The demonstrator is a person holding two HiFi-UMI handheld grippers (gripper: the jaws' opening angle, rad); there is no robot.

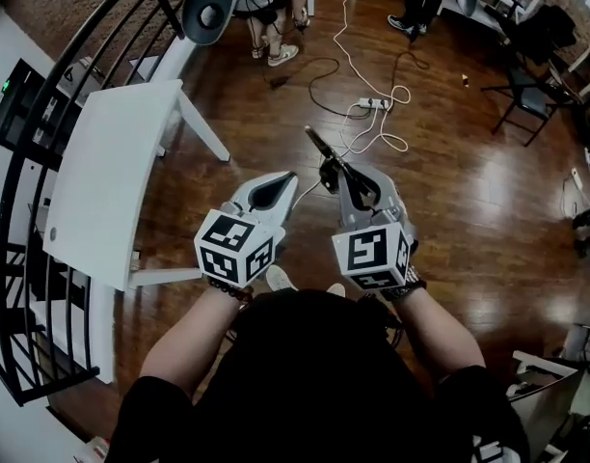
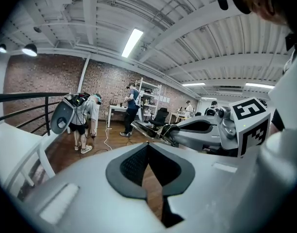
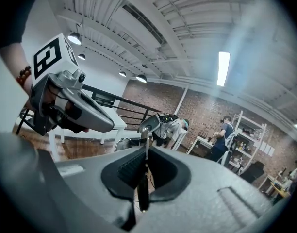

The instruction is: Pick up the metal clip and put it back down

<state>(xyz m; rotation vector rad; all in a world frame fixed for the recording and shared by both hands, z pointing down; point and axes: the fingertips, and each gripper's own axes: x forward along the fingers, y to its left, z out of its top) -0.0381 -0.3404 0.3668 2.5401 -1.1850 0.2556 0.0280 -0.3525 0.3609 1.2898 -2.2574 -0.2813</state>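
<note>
My right gripper (image 1: 332, 172) is shut on the metal clip (image 1: 319, 145), a thin dark strip that sticks out forward past the fingertips, above the wooden floor. In the right gripper view the clip (image 3: 144, 176) stands on edge between the closed pads, its silvery end reaching above them. My left gripper (image 1: 291, 176) hangs just to the left at about the same height, its tips together with nothing in them. The left gripper view shows the left gripper's (image 2: 148, 144) fingertips meeting, with the right gripper (image 2: 202, 132) and the clip (image 2: 143, 128) beyond them.
A white table (image 1: 112, 172) stands at the left beside a black railing (image 1: 25, 162). White and black cables with a power strip (image 1: 374, 102) lie on the floor ahead. People stand at the back (image 1: 271, 27), and a dark chair (image 1: 526, 95) is at the far right.
</note>
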